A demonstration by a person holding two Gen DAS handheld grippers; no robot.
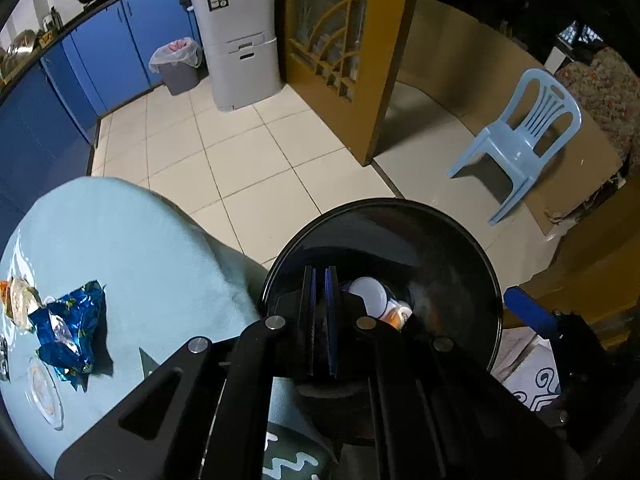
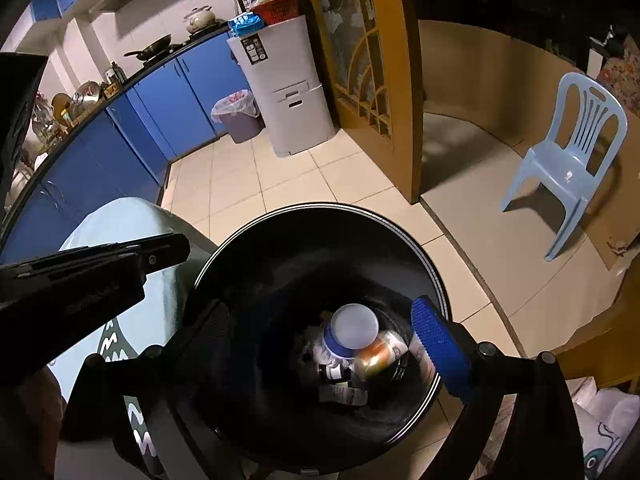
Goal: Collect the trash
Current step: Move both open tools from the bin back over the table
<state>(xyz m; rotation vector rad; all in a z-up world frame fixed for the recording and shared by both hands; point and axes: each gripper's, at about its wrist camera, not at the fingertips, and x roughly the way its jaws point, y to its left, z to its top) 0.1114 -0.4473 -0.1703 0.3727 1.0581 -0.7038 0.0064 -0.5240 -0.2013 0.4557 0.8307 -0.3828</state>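
A pale tiled floor (image 1: 248,160) filled the middle of both views, with blue cupboards (image 1: 100,48) curving along the upper left. A table with a light blue cloth (image 1: 152,264) sat at the lower left of the left wrist view. Just beside it, low in the middle of both views, stood a big round black bin (image 2: 320,232). A light blue plastic chair (image 1: 516,140) stood well apart at the right, and a small grey bin with a white bag (image 1: 178,64) stood by the cupboards near the top. The right gripper (image 2: 336,344) hung over the black bin with its jaws spread wide and nothing between them. The left gripper (image 1: 320,320) pointed down at the black bin's near edge, its two fingers squeezed almost together and holding nothing. Down in the black bin lay a tub with a white lid (image 2: 354,330), touching an orange can (image 2: 376,354), with darker bits beside them. On the cloth, at the far left of the left wrist view, lay a crumpled blue wrapper (image 1: 70,328), touching a crumpled pale wrapper (image 1: 20,302).
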